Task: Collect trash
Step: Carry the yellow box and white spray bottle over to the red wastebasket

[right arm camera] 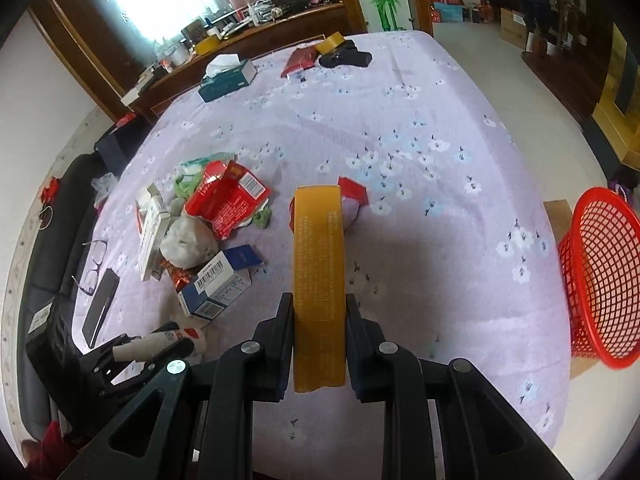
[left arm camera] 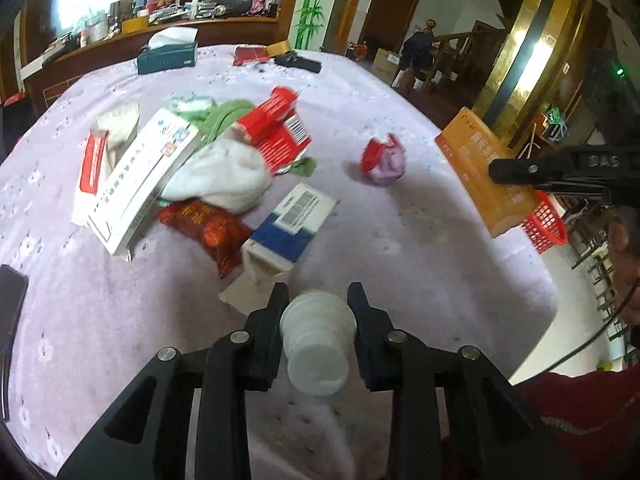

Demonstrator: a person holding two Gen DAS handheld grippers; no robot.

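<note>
The left gripper (left arm camera: 318, 300) squeezes a small white plastic bottle (left arm camera: 314, 344); the right gripper (right arm camera: 319, 308) squeezes a long orange cardboard box (right arm camera: 319, 280). The red mesh basket (right arm camera: 604, 276) waits beside the table, and much trash is left

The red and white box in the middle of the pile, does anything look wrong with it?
Yes. The red and white box is torn open, its flaps splayed and the red inside showing. It lies tilted on the crumpled white cloth and green cloth rather than flat on the table.
</note>
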